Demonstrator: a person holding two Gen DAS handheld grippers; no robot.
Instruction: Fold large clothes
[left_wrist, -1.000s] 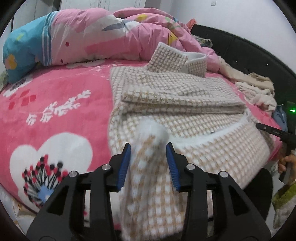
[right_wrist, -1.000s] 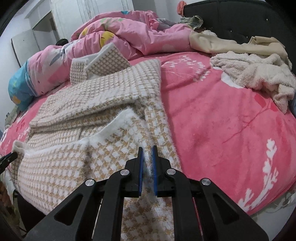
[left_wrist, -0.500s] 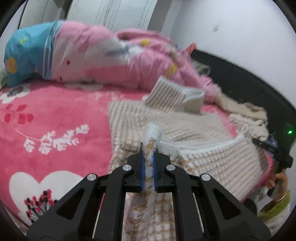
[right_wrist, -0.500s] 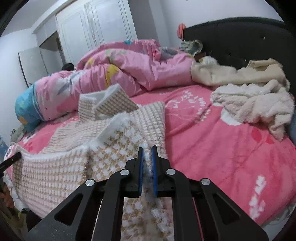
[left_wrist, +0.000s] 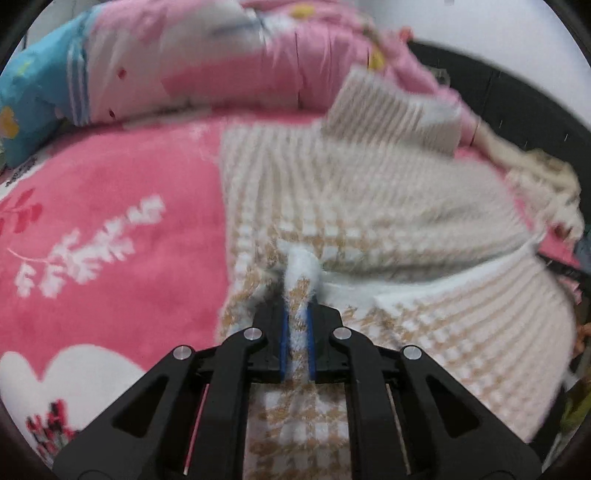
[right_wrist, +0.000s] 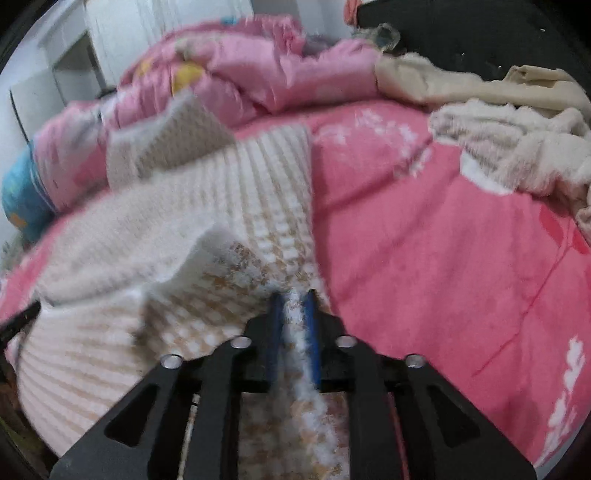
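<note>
Your left gripper (left_wrist: 295, 328) is pressed together on a bunched fold of the checked garment (left_wrist: 369, 206); the blue pads (left_wrist: 282, 332) squeeze a fuzzy white and tan ridge that rises between them. Your right gripper (right_wrist: 293, 325) has its jaws opening at this moment. A fluffy white edge of the same garment (right_wrist: 236, 229) lies between its blue pads (right_wrist: 313, 332), but it is blurred, and you cannot see if the pads press on it.

The garment is a thick, woolly knit with a small houndstooth-like check in tan and cream, and a soft white border along its edge. It lies spread in the middle of the bed, on the pink blanket (left_wrist: 122, 221), with its near part lifted and folded toward the far part. The collar (left_wrist: 391, 110) stands up at the far end as a stiff, angular flap.

The blanket is plush, deep pink, with white leaf sprigs and a large white heart shape. Behind the garment a puffy pink quilt (right_wrist: 266, 70) is heaped, smooth and shiny, with a blue end (left_wrist: 33, 96). To the right lie a rough cream towel-like cloth (right_wrist: 517, 155) and a smooth beige cloth (right_wrist: 480, 85), both crumpled, before a dark headboard (right_wrist: 461, 29).

No readable writing or label shows; both views are blurred.
</note>
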